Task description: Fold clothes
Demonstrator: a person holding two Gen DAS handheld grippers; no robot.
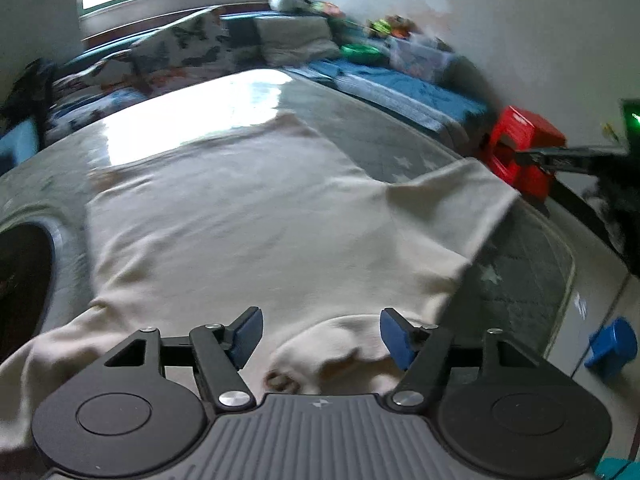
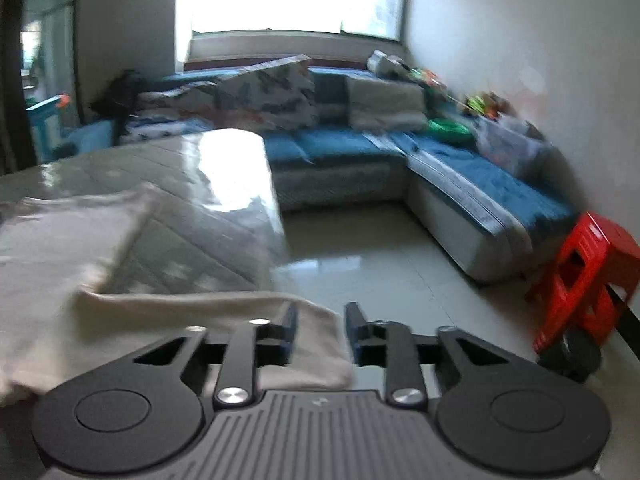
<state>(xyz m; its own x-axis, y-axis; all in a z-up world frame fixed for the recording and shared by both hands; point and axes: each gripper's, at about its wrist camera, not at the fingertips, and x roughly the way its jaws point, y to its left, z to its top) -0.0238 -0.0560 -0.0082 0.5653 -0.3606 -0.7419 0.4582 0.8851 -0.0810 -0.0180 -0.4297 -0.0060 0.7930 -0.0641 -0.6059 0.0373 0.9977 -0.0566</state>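
Observation:
A cream T-shirt lies spread flat on the grey quilted table, collar nearest me and one sleeve reaching to the right. My left gripper is open just above the collar, holding nothing. In the right wrist view the shirt lies at the left and its sleeve end sits between the blue pads. My right gripper has its jaws a little apart around the sleeve edge; I cannot tell whether they pinch it.
A red plastic stool stands on the tiled floor to the right of the table; it also shows in the left wrist view. A blue corner sofa with cushions and toys runs along the far wall. A small blue object lies on the floor.

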